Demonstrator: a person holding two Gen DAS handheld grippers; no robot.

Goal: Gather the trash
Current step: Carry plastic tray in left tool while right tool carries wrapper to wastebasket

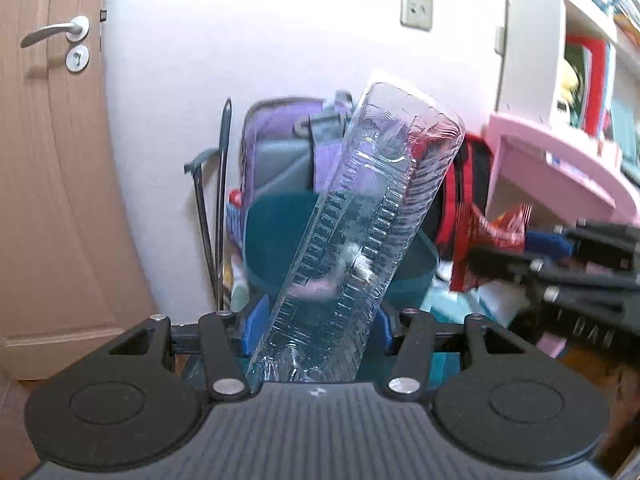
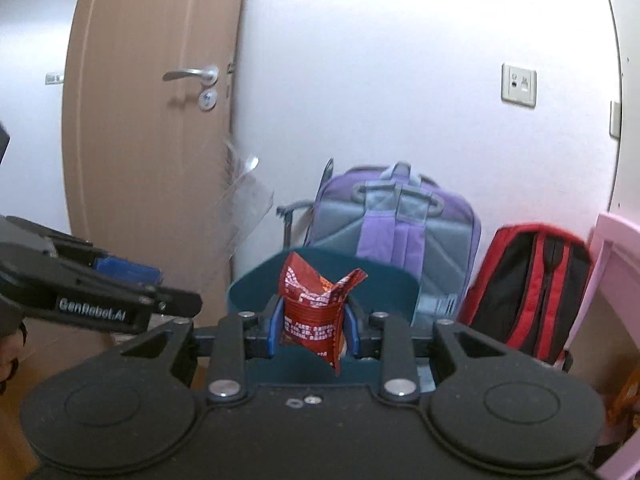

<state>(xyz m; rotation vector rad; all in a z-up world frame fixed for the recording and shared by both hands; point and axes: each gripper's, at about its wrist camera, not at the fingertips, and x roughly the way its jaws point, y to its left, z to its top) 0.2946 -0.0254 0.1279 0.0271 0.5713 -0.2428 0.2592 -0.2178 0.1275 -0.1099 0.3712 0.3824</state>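
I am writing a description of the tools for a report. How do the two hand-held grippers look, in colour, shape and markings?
Both are matte black. The left hand-held gripper has a ribbed body, two round discs, angled link bars with silver screws and blue pads. The right hand-held gripper looks the same. White lettering reading roughly "GenRobot.AI" marks the left one's side.

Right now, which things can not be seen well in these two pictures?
- Teal bin, right wrist view: its inside is hidden by the red snack wrapper and the right tool.
- Clear plastic bottle, left wrist view: its neck is cut off behind the left tool.
- Shelf items, left wrist view: too blurred to name.
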